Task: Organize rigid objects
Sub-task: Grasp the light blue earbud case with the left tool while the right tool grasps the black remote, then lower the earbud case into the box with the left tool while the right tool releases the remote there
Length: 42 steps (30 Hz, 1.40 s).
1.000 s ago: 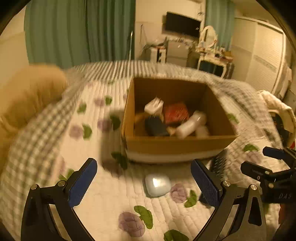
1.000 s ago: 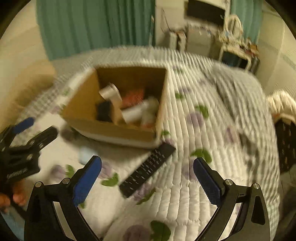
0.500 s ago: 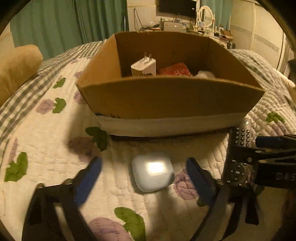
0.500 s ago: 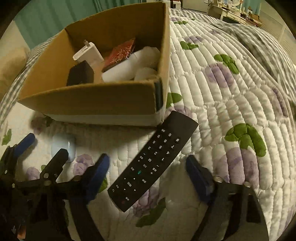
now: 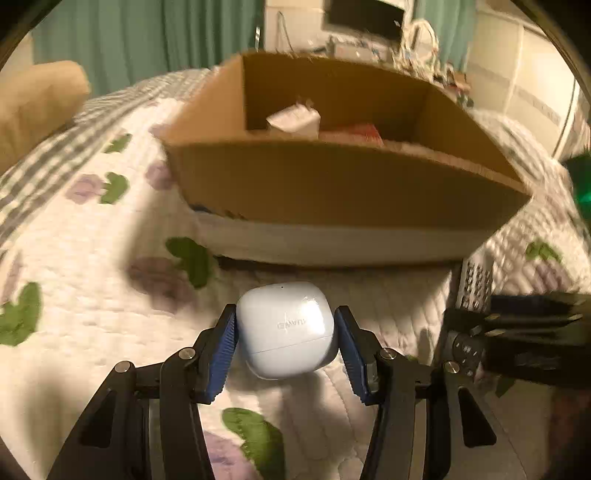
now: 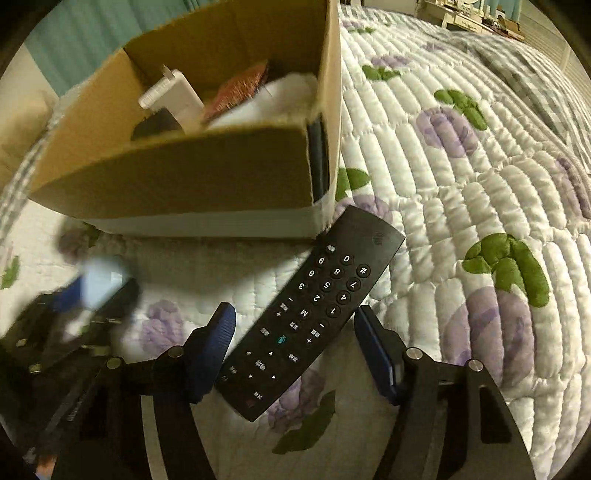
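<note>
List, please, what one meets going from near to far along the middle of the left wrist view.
Left gripper closed on the white earbud case → bare quilt → cardboard box near wall → white charger inside → box far wall → dark TV.

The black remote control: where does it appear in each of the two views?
Left wrist view: the remote control shows at the right edge, partly hidden by the right tongs.
Right wrist view: it lies at the centre, between the blue pads.
Shared landmark: the cardboard box just behind it.
</note>
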Each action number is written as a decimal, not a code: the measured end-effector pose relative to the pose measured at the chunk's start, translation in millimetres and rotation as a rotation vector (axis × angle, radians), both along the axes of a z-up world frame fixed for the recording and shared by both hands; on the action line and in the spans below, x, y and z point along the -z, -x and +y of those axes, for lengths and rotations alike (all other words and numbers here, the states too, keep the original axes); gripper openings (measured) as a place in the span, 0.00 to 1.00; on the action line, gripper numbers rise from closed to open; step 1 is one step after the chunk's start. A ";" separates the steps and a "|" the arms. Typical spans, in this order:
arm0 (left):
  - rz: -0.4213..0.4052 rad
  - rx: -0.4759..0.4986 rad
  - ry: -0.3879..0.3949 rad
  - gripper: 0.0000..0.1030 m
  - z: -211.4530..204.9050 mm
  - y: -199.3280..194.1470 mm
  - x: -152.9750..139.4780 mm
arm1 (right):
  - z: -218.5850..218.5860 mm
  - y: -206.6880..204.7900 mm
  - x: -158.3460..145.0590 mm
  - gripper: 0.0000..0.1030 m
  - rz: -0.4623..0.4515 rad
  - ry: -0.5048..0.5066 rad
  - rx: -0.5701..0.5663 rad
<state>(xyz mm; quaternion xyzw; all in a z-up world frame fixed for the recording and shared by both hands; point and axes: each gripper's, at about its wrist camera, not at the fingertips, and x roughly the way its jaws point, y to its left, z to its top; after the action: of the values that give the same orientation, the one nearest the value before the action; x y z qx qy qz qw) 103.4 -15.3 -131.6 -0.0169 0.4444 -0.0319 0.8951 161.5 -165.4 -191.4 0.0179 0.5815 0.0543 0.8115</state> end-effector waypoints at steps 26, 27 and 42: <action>-0.010 0.020 -0.002 0.52 2.9 17.8 -16.7 | -39.7 53.6 -49.8 0.19 -0.228 -0.129 0.111; -0.010 0.023 -0.010 0.52 0.9 19.4 -18.7 | -37.8 56.0 -54.7 0.19 -0.246 -0.139 0.112; -0.132 0.073 0.009 0.52 -11.7 28.4 -96.9 | -37.5 73.1 -154.3 0.17 -0.470 -0.209 0.038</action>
<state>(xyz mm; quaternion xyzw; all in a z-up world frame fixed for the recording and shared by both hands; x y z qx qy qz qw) 75.0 -27.0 -34.7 -0.0025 0.3847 -0.0673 0.9206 88.5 -202.8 -37.1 0.0994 0.3677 0.1016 0.9190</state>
